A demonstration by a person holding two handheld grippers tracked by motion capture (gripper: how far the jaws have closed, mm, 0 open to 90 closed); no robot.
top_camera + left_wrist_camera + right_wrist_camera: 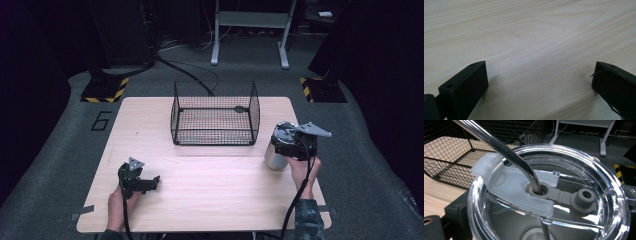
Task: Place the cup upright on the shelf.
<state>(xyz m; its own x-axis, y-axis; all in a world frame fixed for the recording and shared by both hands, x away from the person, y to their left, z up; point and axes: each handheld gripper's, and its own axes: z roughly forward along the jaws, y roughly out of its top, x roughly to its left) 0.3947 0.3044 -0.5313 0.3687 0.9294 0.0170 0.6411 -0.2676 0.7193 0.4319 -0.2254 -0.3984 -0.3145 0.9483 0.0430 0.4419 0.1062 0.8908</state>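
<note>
A steel tumbler [274, 154] with a clear lid [604, 173] and a bent metal straw [499, 147] is at the table's right side, just right of the wire basket [215, 131]. My right gripper [286, 145] is shut on the tumbler near its top, one black jaw on each side of the lid in the right gripper view [546, 205]. I cannot tell whether the tumbler rests on the table or hangs just above it. My left gripper [148, 184] lies low at the front left, open, with bare wood between its jaws [540, 67].
The black wire basket stands open-topped at the back middle of the light wooden table [210, 190]; a small dark thing [240, 108] lies at its back right. Beyond the table, cables, a grey frame stand [250, 30] and yellow-black striped bases [106, 90] sit on the floor.
</note>
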